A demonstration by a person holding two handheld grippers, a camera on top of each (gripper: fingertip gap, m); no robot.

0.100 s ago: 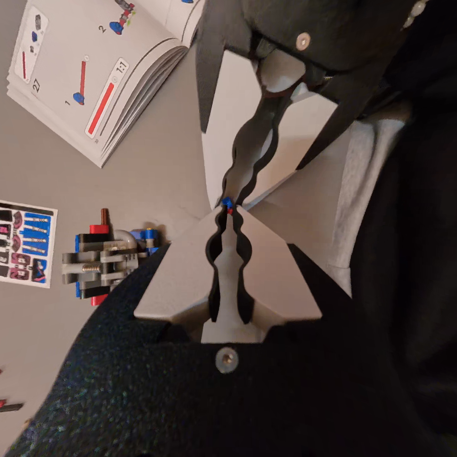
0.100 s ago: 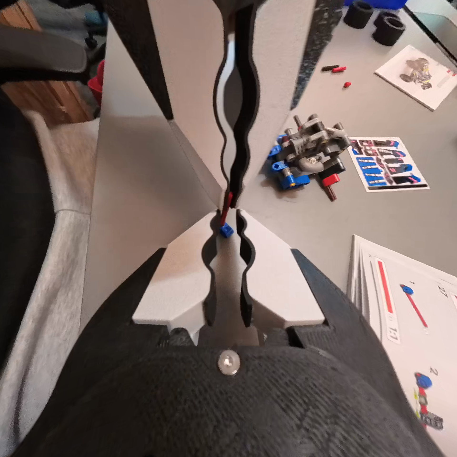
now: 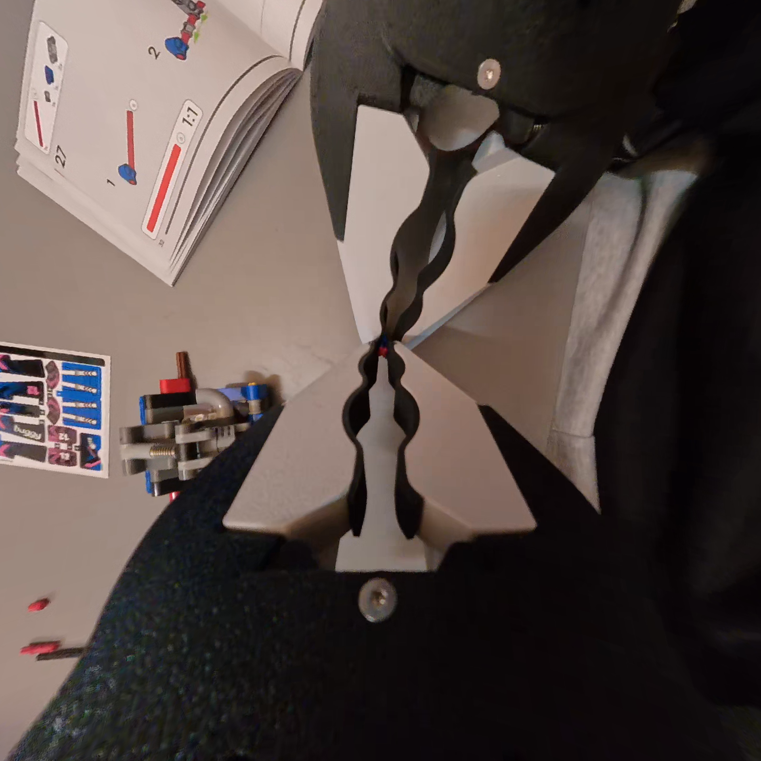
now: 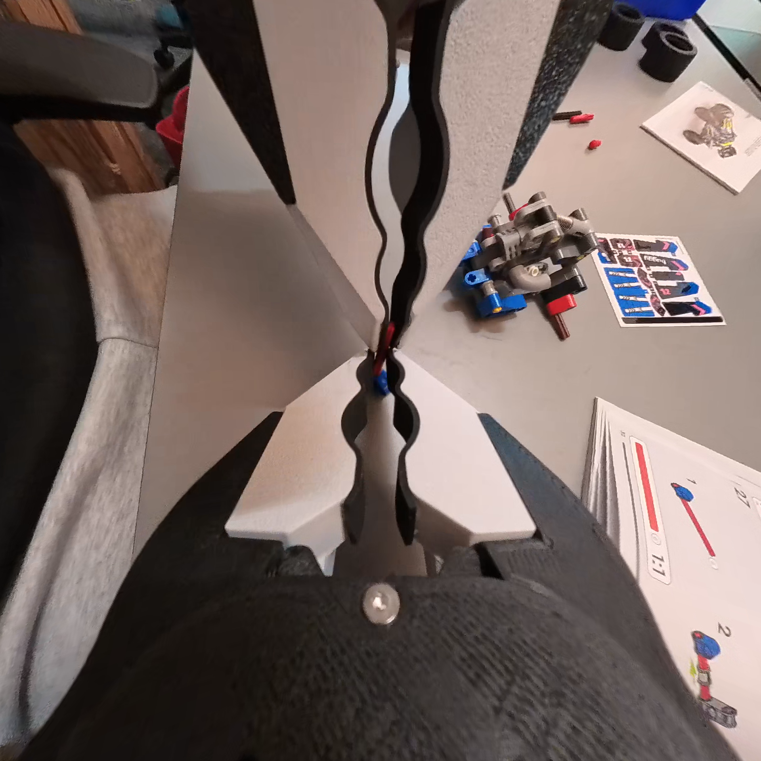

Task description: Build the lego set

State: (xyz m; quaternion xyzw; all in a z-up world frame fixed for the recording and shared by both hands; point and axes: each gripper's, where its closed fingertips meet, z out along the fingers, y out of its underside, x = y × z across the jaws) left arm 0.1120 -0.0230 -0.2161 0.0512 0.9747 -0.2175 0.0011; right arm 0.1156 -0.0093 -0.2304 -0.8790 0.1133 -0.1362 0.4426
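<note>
The two grippers meet tip to tip above the near edge of the grey table [image 3: 255, 313]. My left gripper [image 3: 382, 356] is shut on a thin red axle [image 4: 385, 344], which also shows as a red speck in the left wrist view [image 3: 383, 352]. My right gripper [image 4: 379, 372] is shut on a small blue piece [image 4: 381, 383] at the axle's end; the blue piece also shows in the left wrist view [image 3: 384, 340]. The partly built grey, blue and black model [image 4: 535, 259] lies on the table beyond, also seen in the left wrist view [image 3: 185, 428].
An open instruction booklet [image 3: 136, 123] and a sticker sheet [image 3: 53, 407] flank the model. Loose red pins [image 4: 580, 118], black tyres [image 4: 667, 53] and a second booklet [image 4: 712, 136] lie farther off. A person's grey garment [image 4: 61, 453] is beside the table edge. Both grippers' tips are close together, under 4 cm apart.
Hardly anything: the grippers stay tip to tip with the axle and the blue piece between them, and both views shift only slightly.
</note>
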